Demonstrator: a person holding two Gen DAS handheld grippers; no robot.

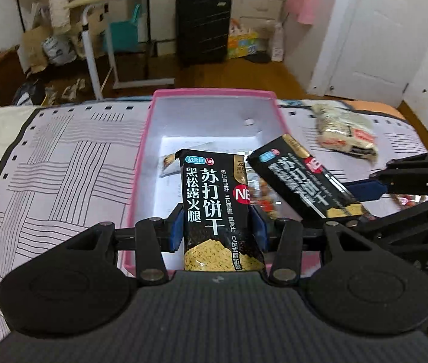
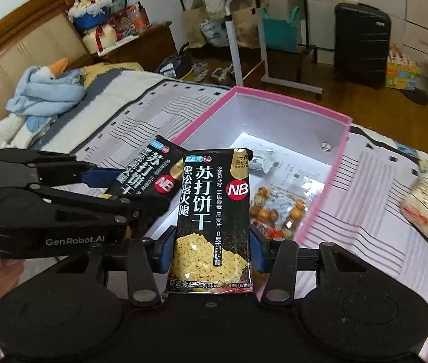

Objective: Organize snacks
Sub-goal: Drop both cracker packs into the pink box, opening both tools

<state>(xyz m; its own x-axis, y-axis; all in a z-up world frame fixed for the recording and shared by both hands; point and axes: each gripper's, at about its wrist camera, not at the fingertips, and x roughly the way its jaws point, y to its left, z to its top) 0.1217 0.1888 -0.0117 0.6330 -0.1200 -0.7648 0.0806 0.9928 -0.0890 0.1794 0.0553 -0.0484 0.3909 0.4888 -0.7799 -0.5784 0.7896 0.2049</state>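
We are holding one black cracker pack (image 1: 217,211) tight in our left gripper (image 1: 217,230) above the pink box (image 1: 214,93). Our right gripper (image 2: 212,245) is squeezing another cracker pack (image 2: 214,220) over that box too.

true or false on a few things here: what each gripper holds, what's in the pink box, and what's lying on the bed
1. Each gripper holds a black cracker pack. True: the left gripper is shut on the left pack, and the right gripper on the right pack.
2. The pink box has nothing in it. False: a clear snack bag and a small white packet lie inside.
3. The box has its lid on. False: it is open on top.
4. A pale snack bag lies on the bed right of the box. True.
5. A red suitcase stands on the floor. False: the suitcase is black.
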